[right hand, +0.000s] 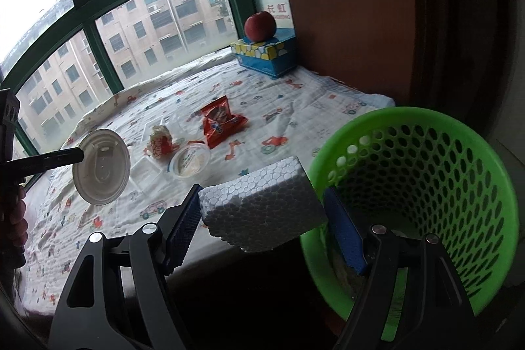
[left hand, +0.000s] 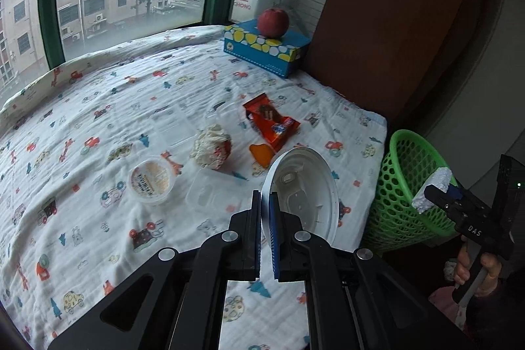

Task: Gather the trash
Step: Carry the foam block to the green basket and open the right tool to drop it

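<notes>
left wrist: lid (left hand: 305,192) in left gripper (left hand: 267,202)

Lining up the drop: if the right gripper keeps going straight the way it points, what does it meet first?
Probably the near rim of the green basket, just beyond the foam block held in the right gripper. Depth is unclear; the block's left end might instead meet the bed's edge.

Left gripper (left hand: 265,202) clamped tight, raised — right gripper (right hand: 262,212) wide, angled downward.
</notes>
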The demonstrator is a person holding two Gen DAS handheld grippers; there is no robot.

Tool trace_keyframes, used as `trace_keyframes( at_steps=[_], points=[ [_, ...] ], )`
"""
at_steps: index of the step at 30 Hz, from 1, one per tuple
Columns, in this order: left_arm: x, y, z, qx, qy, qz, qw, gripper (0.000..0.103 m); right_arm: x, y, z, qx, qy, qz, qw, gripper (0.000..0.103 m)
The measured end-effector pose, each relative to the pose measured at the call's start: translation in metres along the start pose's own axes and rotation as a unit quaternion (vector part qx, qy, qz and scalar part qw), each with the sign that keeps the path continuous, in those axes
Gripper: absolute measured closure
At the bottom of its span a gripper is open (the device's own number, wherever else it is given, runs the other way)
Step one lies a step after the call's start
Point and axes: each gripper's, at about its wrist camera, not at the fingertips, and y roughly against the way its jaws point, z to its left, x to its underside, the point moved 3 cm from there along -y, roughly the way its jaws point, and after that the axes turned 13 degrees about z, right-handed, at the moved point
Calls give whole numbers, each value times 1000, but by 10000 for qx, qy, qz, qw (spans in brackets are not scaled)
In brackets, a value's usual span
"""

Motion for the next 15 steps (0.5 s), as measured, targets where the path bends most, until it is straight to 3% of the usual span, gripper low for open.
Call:
trace_keyframes(
  at_steps=[15],
  points=[
    [-51, -17, -125, 592, -956, -63, 9936, 98, 8, 26, -77, 607, -576, -88, 9965, 29]
  ],
)
